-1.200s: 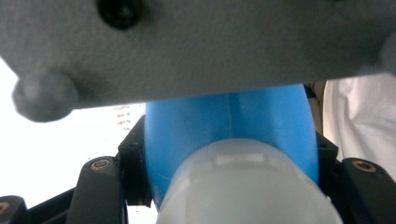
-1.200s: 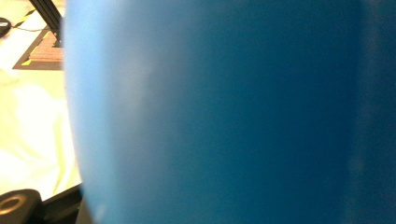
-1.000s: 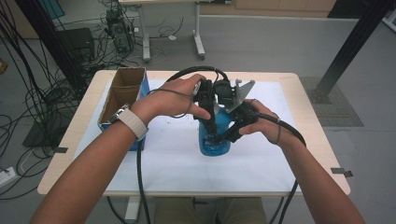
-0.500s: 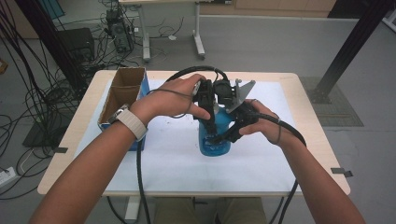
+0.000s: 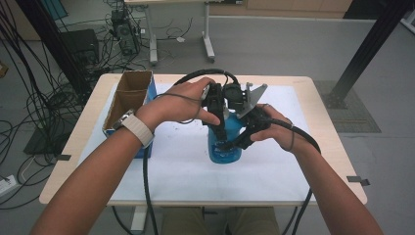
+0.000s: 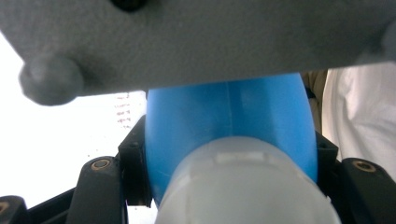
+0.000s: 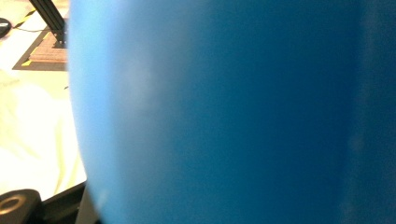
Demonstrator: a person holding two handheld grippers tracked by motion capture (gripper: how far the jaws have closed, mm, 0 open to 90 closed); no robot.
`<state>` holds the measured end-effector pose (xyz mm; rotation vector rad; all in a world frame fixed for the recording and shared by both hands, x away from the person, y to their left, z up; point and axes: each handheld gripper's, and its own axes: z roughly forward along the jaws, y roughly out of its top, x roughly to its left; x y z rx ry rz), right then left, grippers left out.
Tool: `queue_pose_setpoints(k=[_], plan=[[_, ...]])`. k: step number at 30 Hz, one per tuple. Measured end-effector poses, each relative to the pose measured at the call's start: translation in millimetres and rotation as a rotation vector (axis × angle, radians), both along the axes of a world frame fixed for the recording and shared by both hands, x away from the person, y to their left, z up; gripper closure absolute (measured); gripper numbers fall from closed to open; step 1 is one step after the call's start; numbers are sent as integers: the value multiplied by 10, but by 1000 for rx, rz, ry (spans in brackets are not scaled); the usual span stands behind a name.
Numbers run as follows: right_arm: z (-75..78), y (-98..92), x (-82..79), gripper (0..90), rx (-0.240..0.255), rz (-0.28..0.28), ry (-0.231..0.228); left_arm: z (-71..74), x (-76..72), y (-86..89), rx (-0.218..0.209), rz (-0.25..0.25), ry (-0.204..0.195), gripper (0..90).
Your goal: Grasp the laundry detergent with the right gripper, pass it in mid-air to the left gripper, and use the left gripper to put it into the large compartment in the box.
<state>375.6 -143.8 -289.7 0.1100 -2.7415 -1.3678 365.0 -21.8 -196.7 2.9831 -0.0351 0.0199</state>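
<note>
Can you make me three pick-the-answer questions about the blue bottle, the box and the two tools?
1. Where is the cardboard box?
A. At the table's left side
B. On top of the bottle
C. On the floor

2. What colour is the bottle?
A. Red
B. Blue
C. Green

3. What is the left tool doing?
A. Lying open on the table
B. Closed on the bottle
C. Holding the box

Answers:
1 A: the high view shows the box standing on the table near its left edge.
2 B: the bottle's body is bright blue in the high view and both tool views.
3 B: in the left tool view the black jaws press the bottle's sides, and the right tool grips it too.
</note>
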Motion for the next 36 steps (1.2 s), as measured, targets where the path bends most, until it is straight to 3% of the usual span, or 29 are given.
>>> queue_pose_setpoints(k=[36], plan=[[12,21,0,430,-5,3,-15,8,-8,37,-6,20,1,376]])
